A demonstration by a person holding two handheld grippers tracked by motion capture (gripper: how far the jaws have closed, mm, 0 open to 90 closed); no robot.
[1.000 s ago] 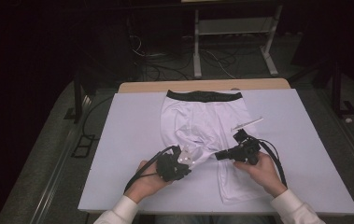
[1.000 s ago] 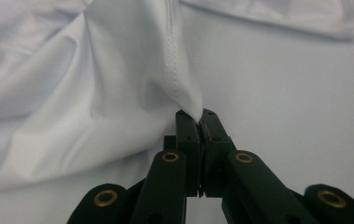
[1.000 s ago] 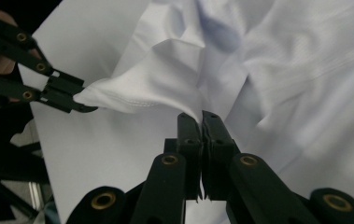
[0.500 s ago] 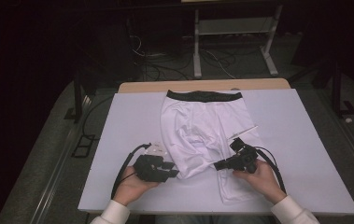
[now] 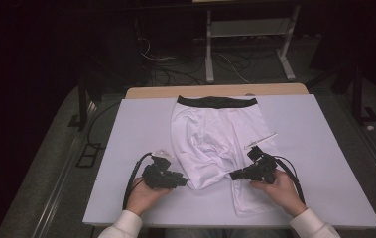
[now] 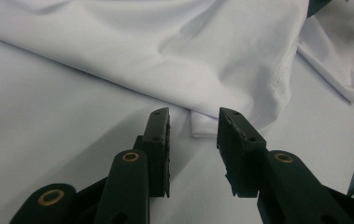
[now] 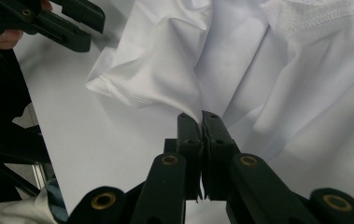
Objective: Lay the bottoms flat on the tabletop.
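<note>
shorts [image 5: 214, 136]: 1 | tongs: 2, left [image 5: 184, 181], right [image 5: 234, 175] | table [image 5: 324, 148]: 1

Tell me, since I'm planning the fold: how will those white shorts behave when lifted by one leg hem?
The white shorts look thin and creased, so they will likely droop and bunch. The right gripper pinches a fold that already tents up. They probably weigh little and may slide on the smooth table.

The right gripper [image 7: 201, 122] pinches a fold of white shorts [image 7: 240, 60] — left gripper [image 7: 79, 28] beyond.
</note>
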